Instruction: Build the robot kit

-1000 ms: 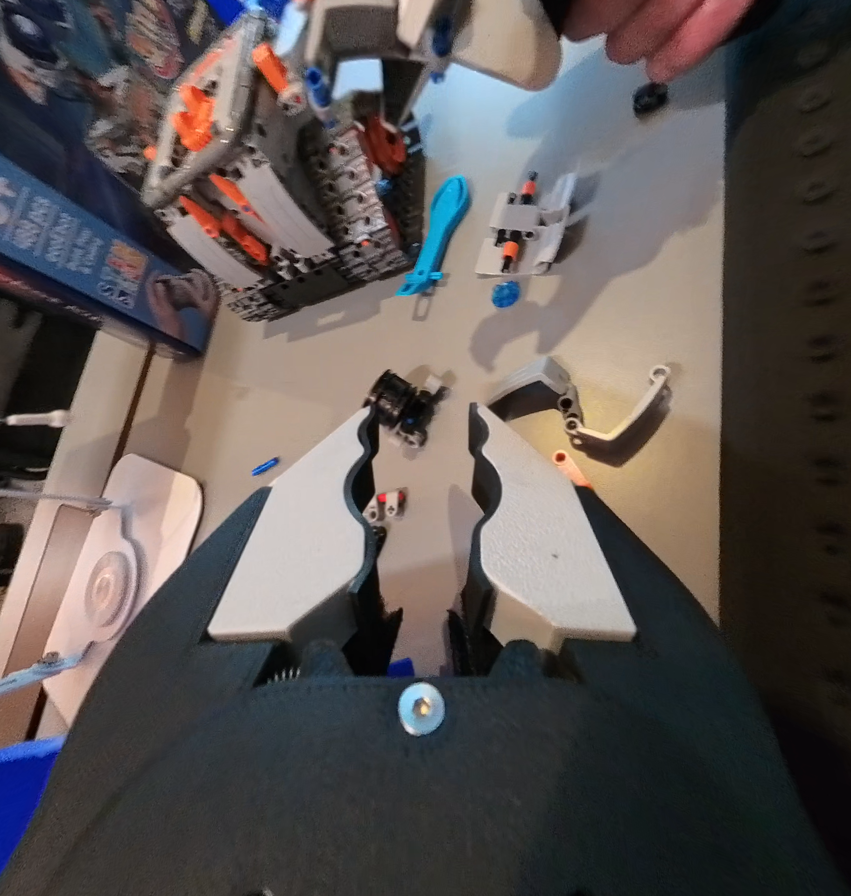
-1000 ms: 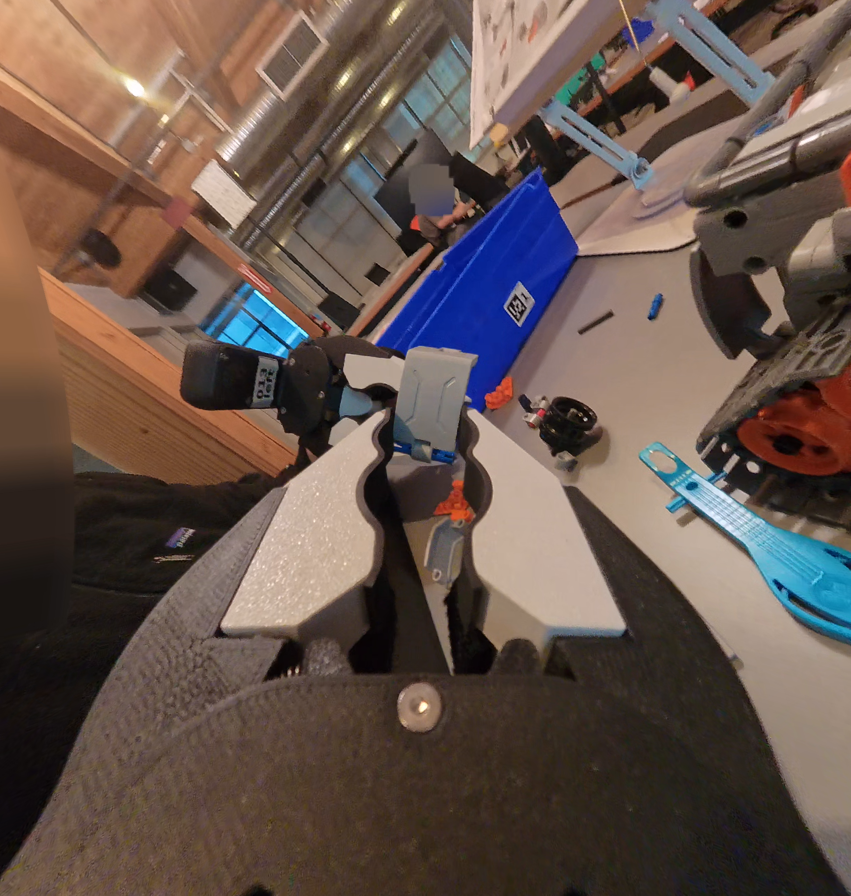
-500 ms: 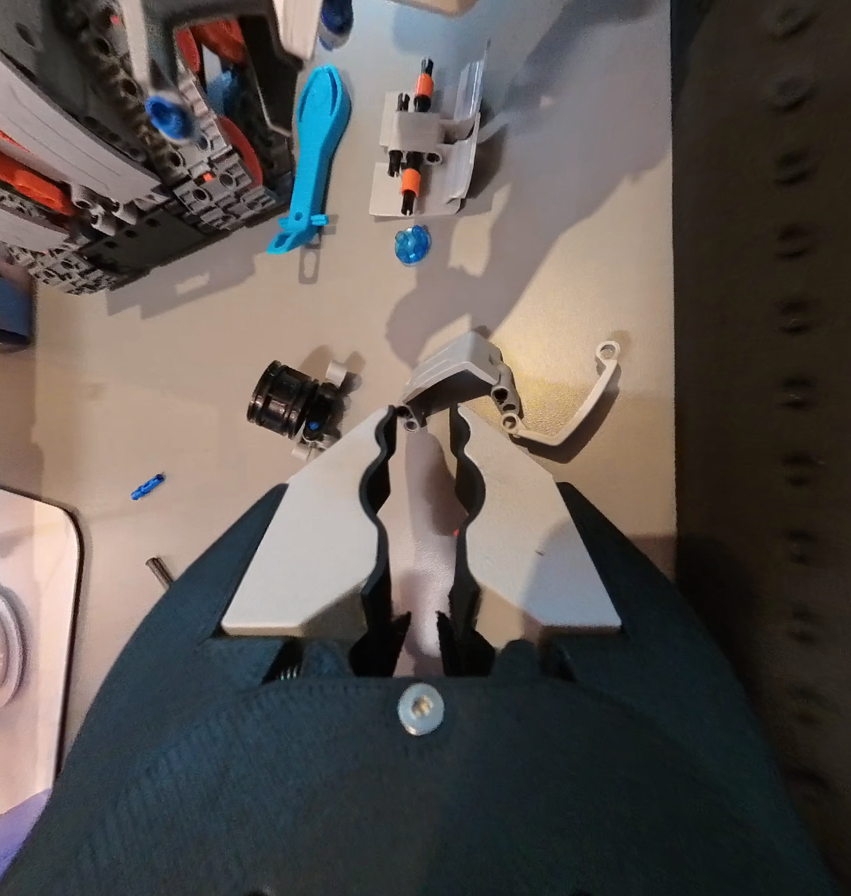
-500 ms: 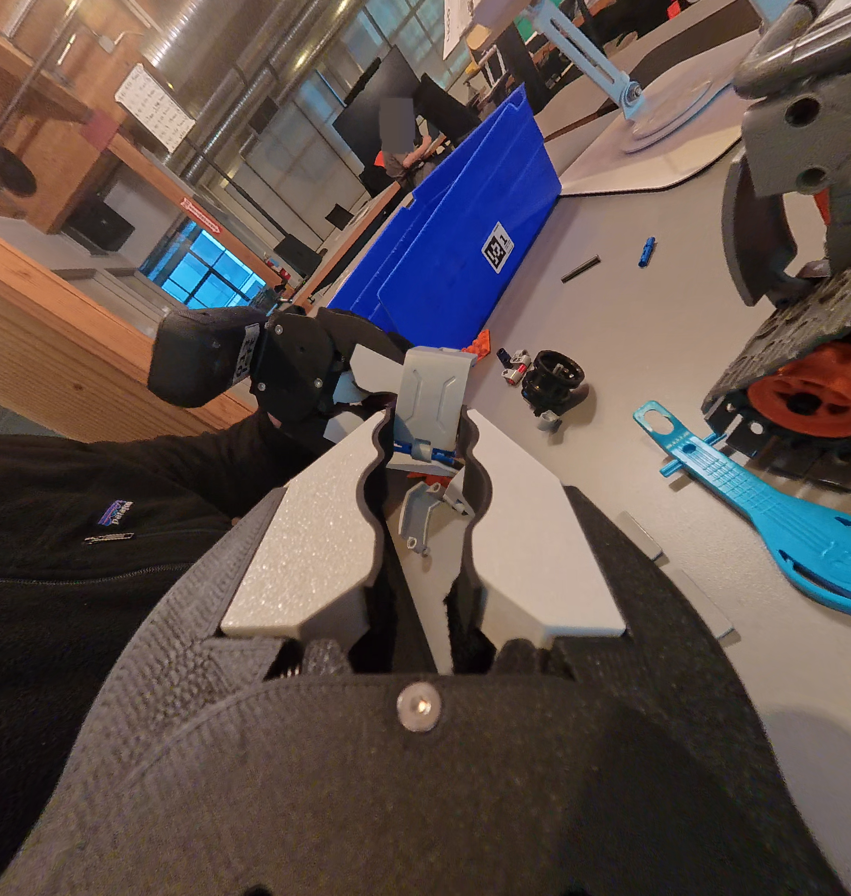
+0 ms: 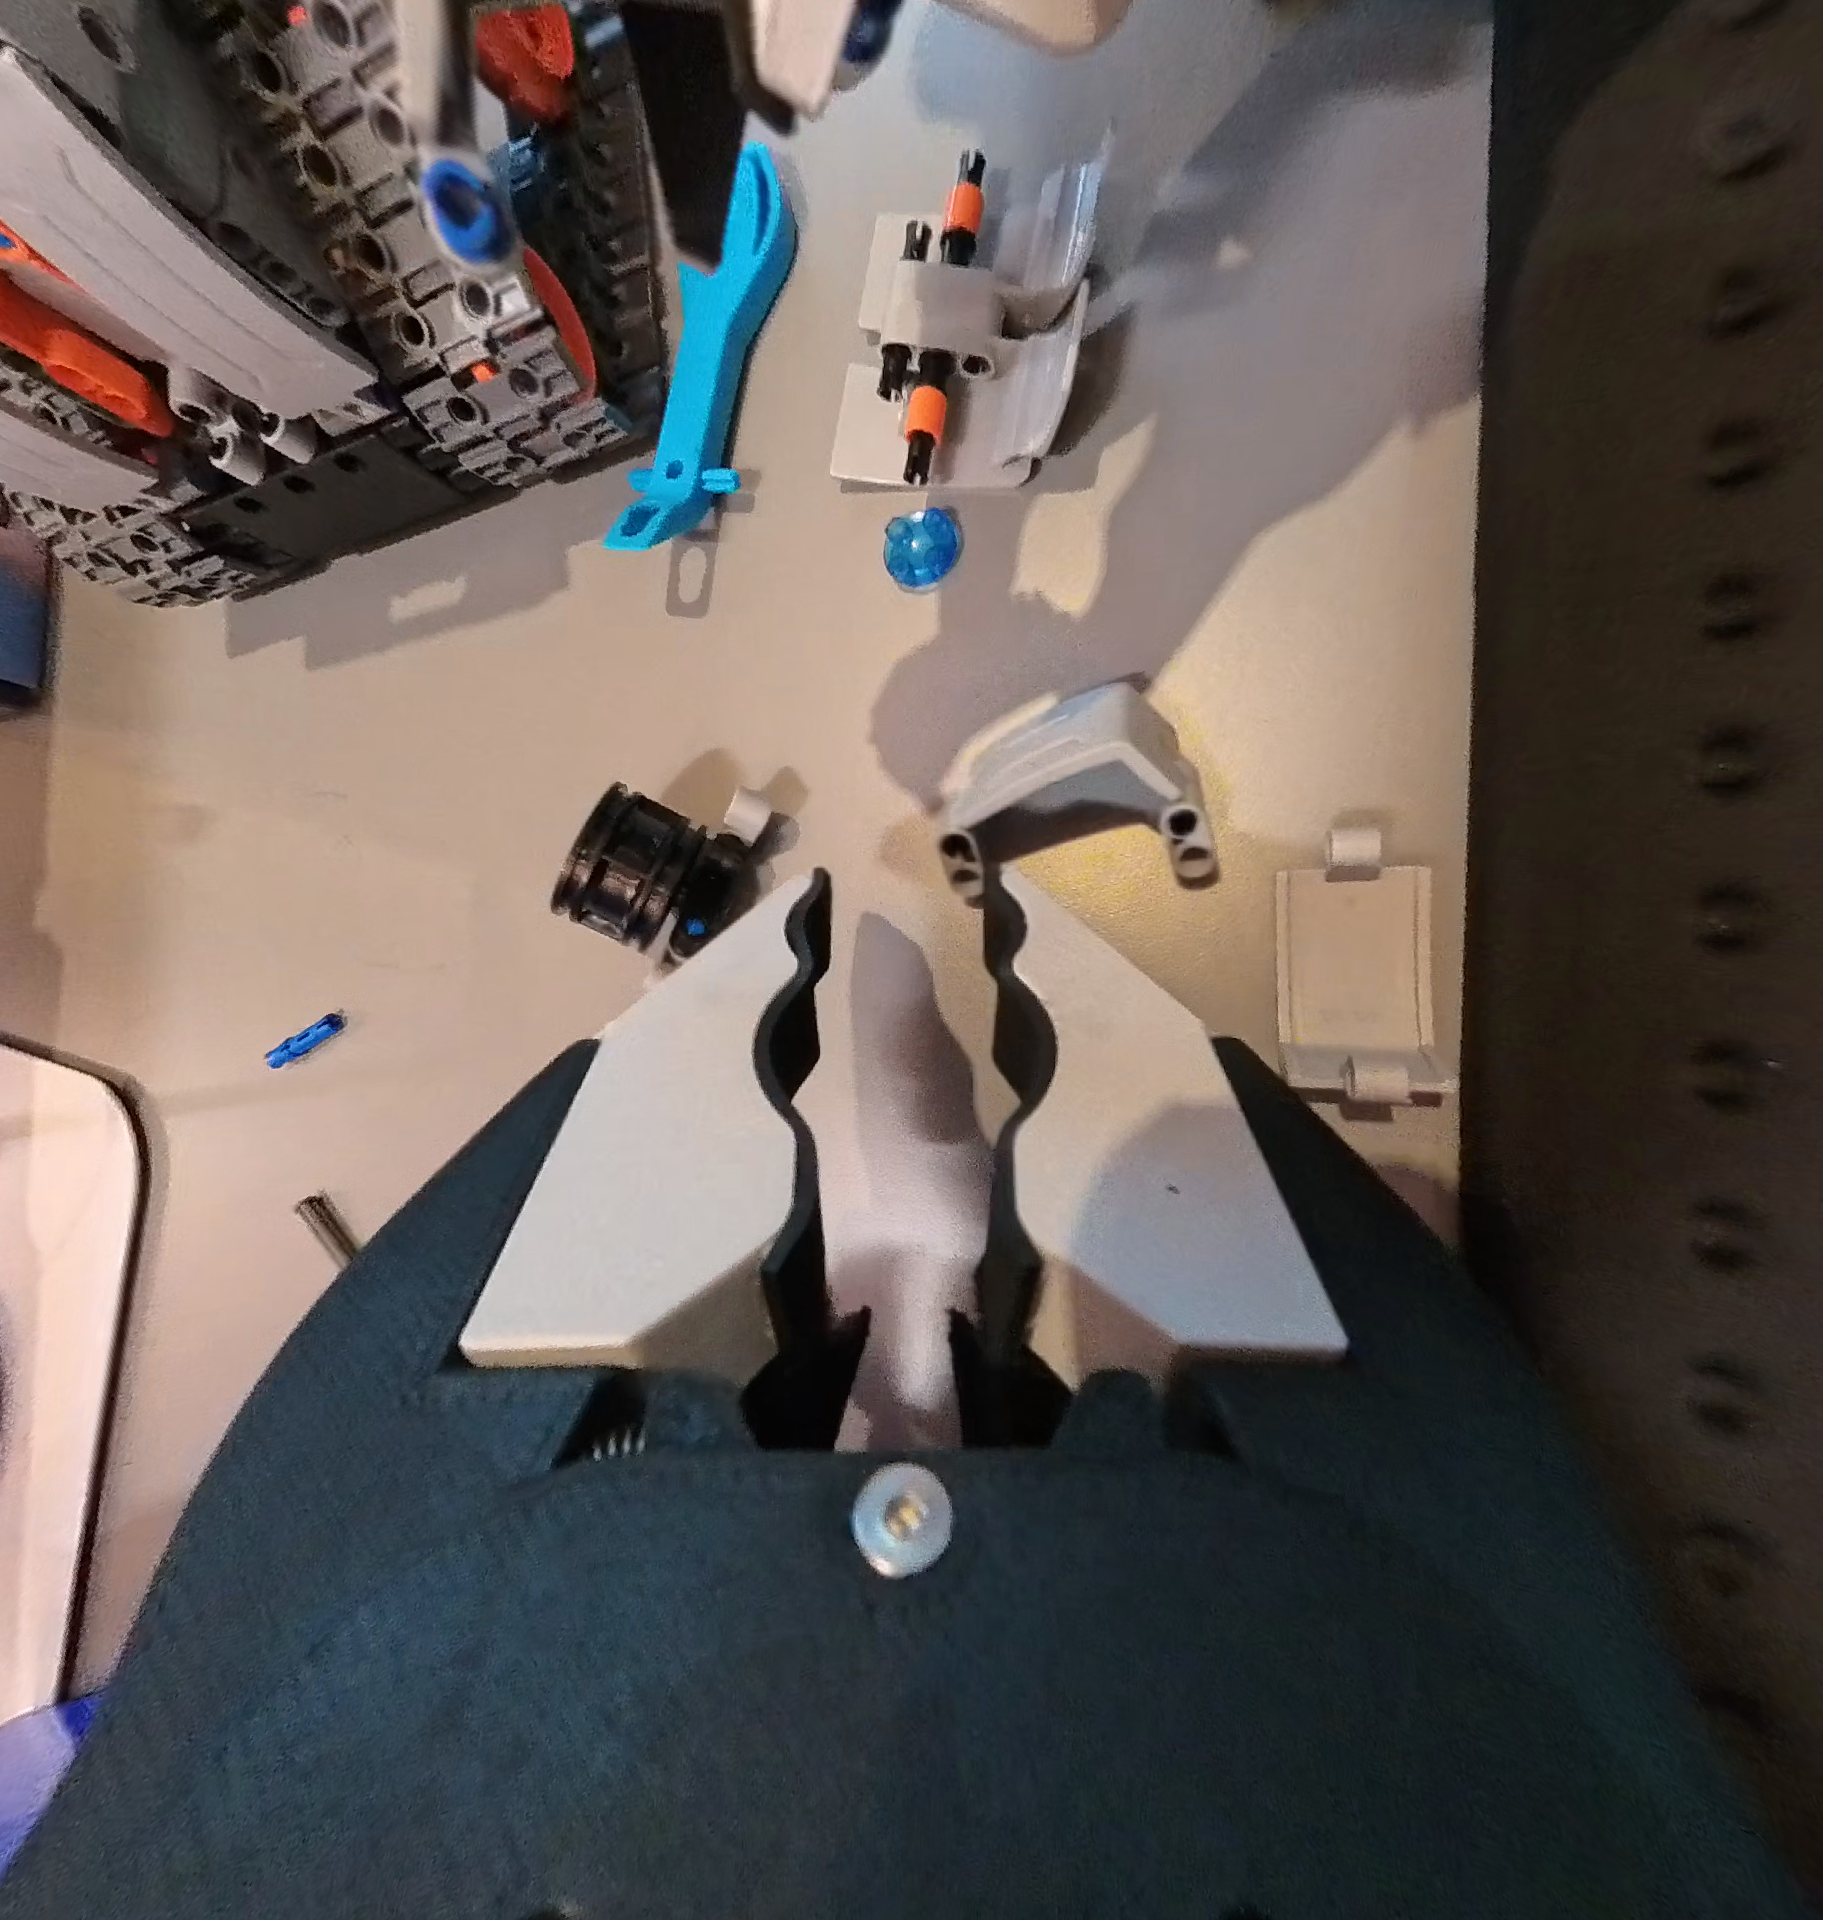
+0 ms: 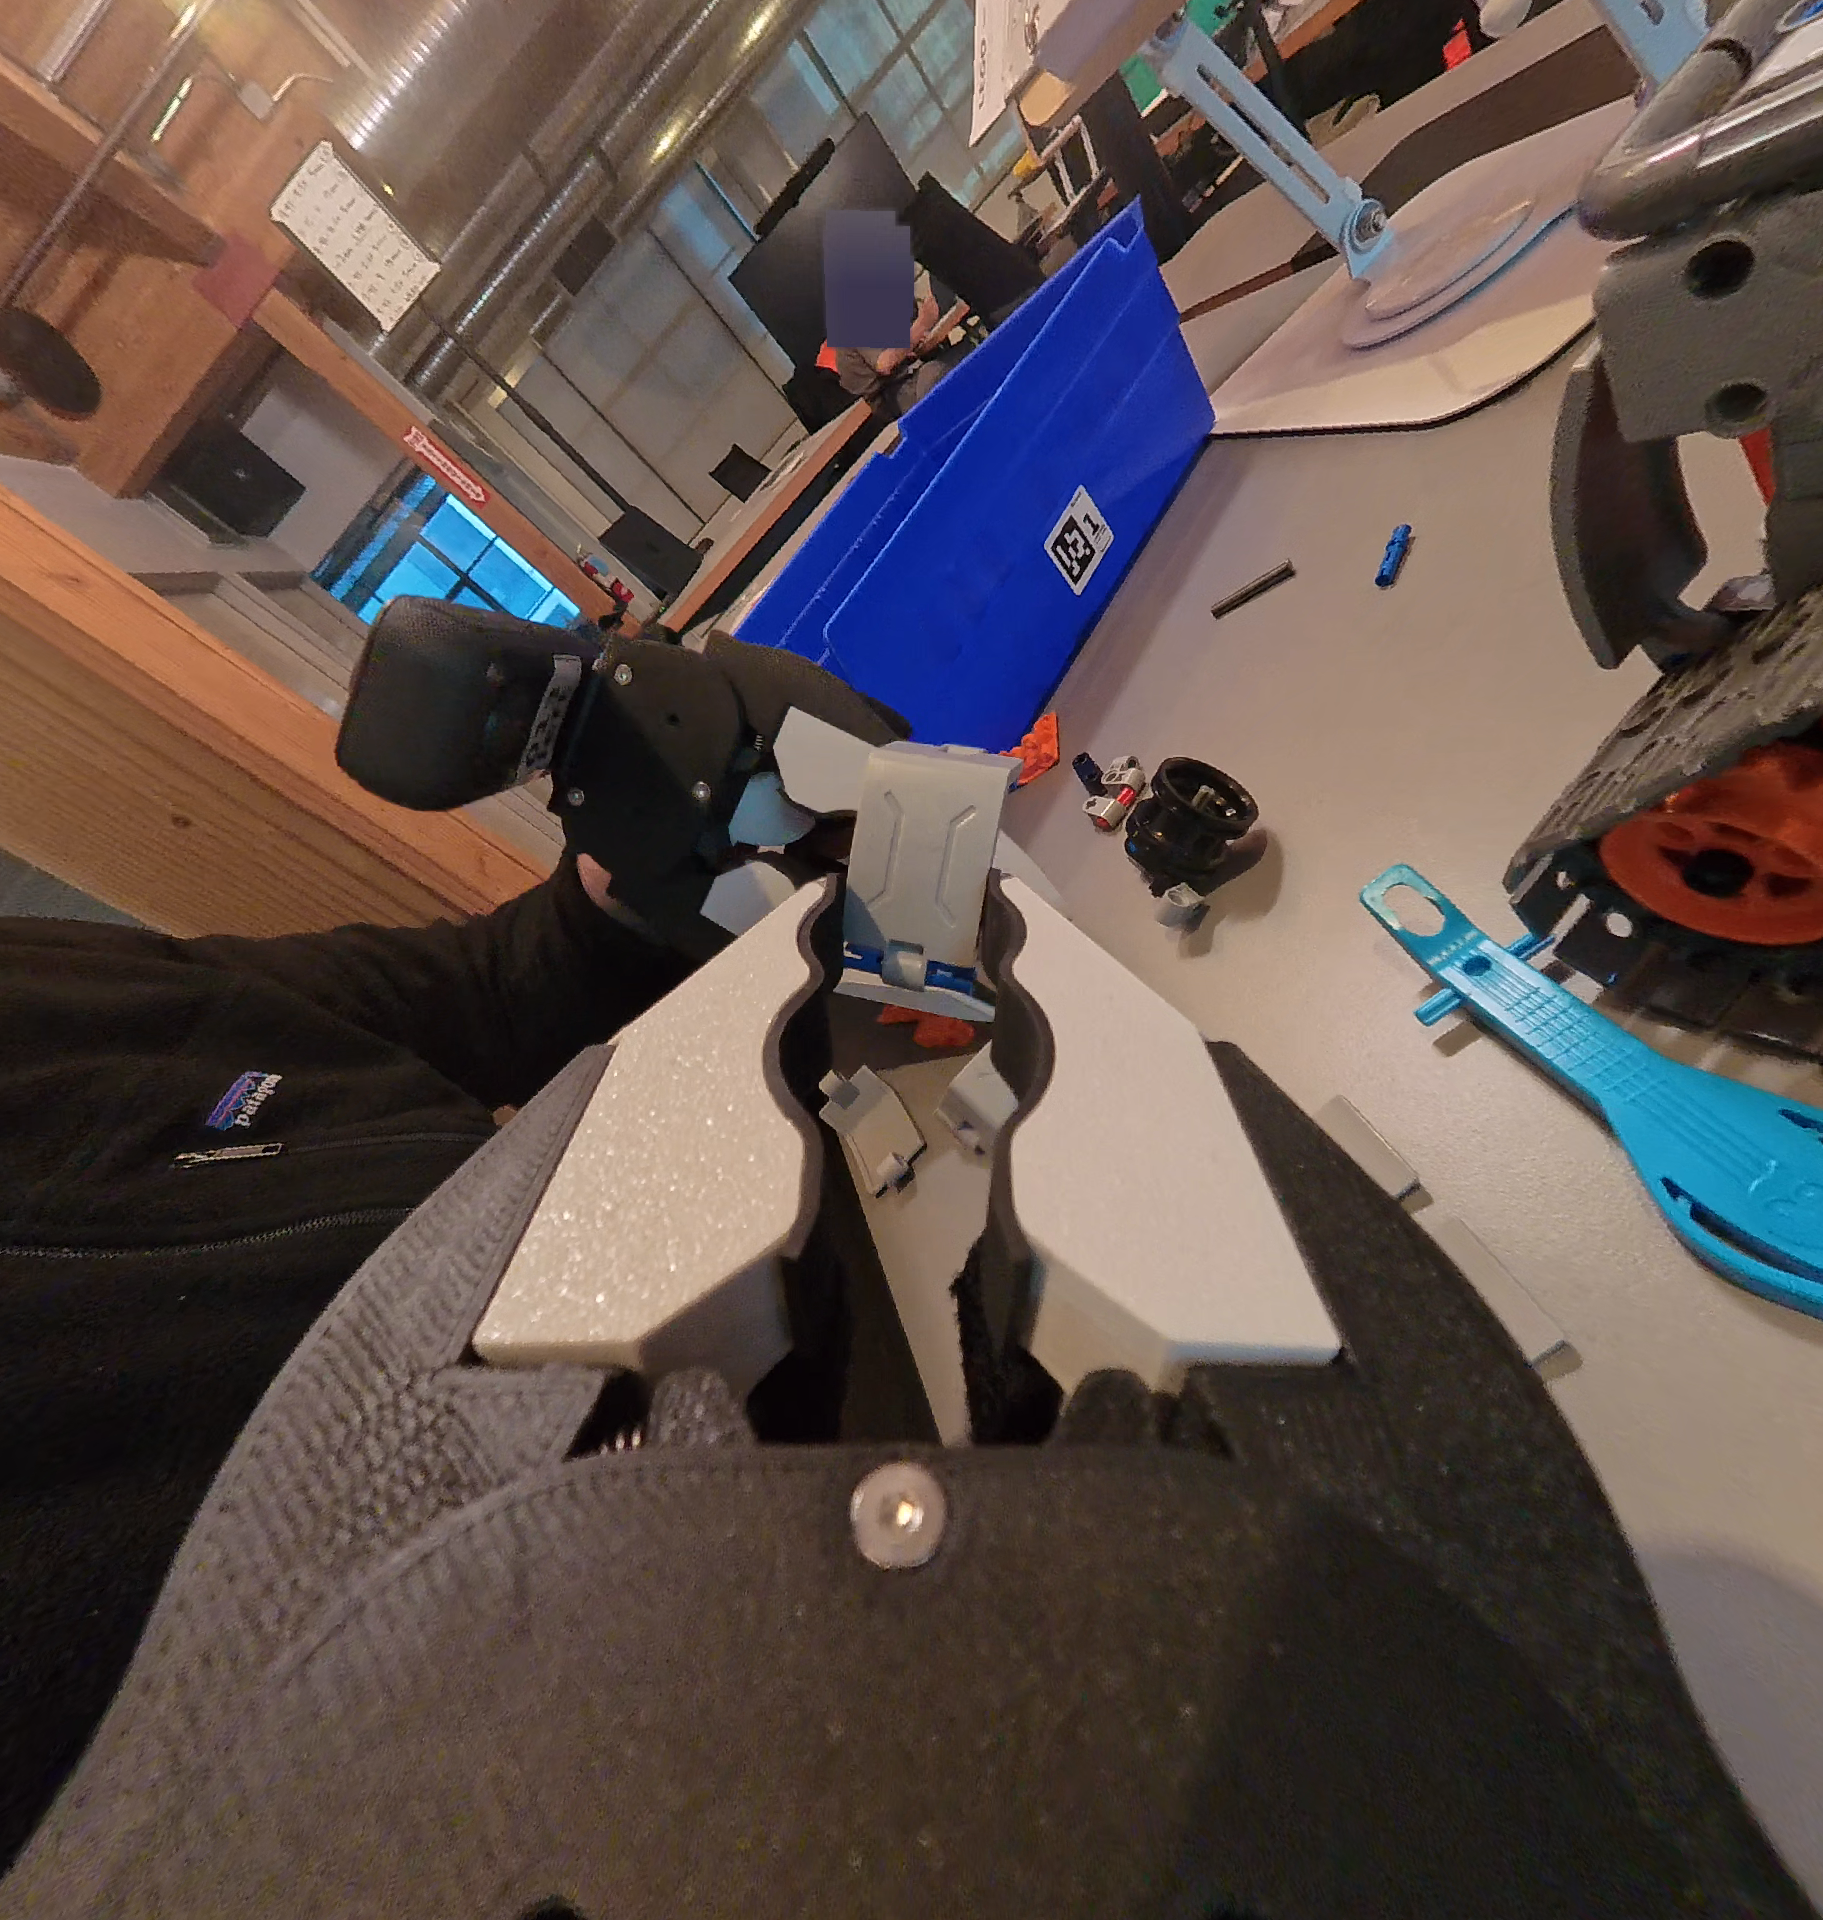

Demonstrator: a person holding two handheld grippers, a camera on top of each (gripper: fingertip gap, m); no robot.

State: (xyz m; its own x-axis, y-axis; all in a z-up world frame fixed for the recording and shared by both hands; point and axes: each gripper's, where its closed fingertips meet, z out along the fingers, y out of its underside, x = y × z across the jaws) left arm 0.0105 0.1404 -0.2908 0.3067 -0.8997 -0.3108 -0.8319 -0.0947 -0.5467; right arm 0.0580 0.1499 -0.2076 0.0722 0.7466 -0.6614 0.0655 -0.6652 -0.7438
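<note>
My left gripper (image 5: 902, 888) is open and empty, low over the table. A grey curved panel (image 5: 1073, 779) lies just past its right fingertip (image 5: 1000, 914), touching or nearly so. A black wheel hub (image 5: 642, 878) lies beside its left fingertip. A flat grey panel with clips (image 5: 1354, 987) lies to the right. My right gripper (image 6: 907, 904) is shut on a grey ribbed panel with a blue pin (image 6: 922, 842), held upright above the table. The left gripper (image 6: 668, 758) shows behind that panel, its fingers hidden. Small grey pieces (image 6: 876, 1132) lie under the right gripper.
A grey and orange tracked model (image 5: 263, 312) (image 6: 1717, 727) stands beyond. Near it lie a cyan separator tool (image 5: 720, 343) (image 6: 1655, 1101), a grey assembly with orange pins (image 5: 959, 353) and a clear blue stud (image 5: 920, 551). A blue bin (image 6: 990, 520) stands farther off. A dark perforated strip (image 5: 1665, 935) borders the table. My right fingertips sit around 10 centimeters from my left ones.
My left gripper moved right from the black hub to the curved panel, and its jaws narrowed. The flat clip panel came into view. My right gripper kept its hold on the ribbed panel.
</note>
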